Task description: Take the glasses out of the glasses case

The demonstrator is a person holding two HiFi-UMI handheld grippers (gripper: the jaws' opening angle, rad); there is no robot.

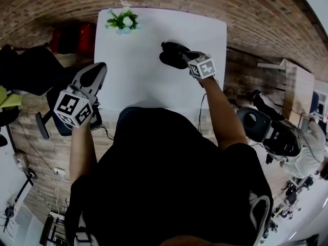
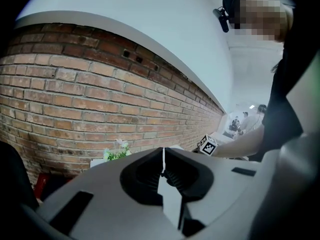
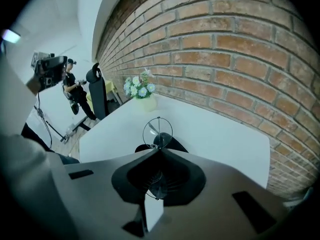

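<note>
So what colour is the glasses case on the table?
Black. The glasses case shows best in the head view, against the white table.

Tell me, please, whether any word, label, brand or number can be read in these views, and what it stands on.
No readable text in any view.
Left marker cube, on the left tool: black-and-white squares only, no letters or digits.
Right marker cube, on the right tool: a pattern only.
Glasses and glasses case: no print shows.
</note>
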